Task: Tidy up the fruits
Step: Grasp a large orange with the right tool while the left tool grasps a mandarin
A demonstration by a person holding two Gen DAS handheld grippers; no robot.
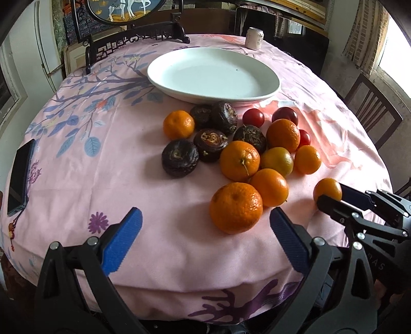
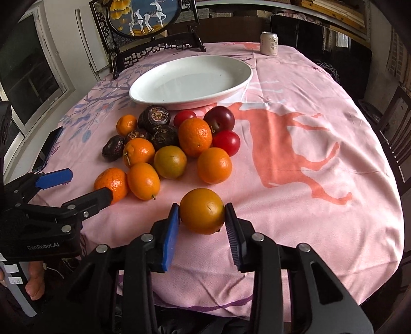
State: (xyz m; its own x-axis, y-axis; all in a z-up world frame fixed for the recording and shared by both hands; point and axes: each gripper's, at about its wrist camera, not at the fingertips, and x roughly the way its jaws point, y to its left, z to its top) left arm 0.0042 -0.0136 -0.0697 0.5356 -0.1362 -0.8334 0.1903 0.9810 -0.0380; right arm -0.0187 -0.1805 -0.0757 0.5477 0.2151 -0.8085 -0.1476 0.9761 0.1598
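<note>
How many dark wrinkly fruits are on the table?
5 dark wrinkly fruits: two beside the white plate, two mid-pile, one front-left. Others may hide behind oranges.

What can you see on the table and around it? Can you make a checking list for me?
Surface: round table under a pink tablecloth with deer and branch prints.
Job's things: white plate with no fruit on it; in front of it a pile of oranges, dark wrinkled fruits and red fruits; one orange set apart near the table edge.
Clutter: drink can at the far side; phone at the left edge.
Grippers: right gripper closed on the separate orange; left gripper open, holding nothing.
Cables: nothing seen.
Surroundings: framed deer picture on a dark stand, wooden chairs, windows.
</note>
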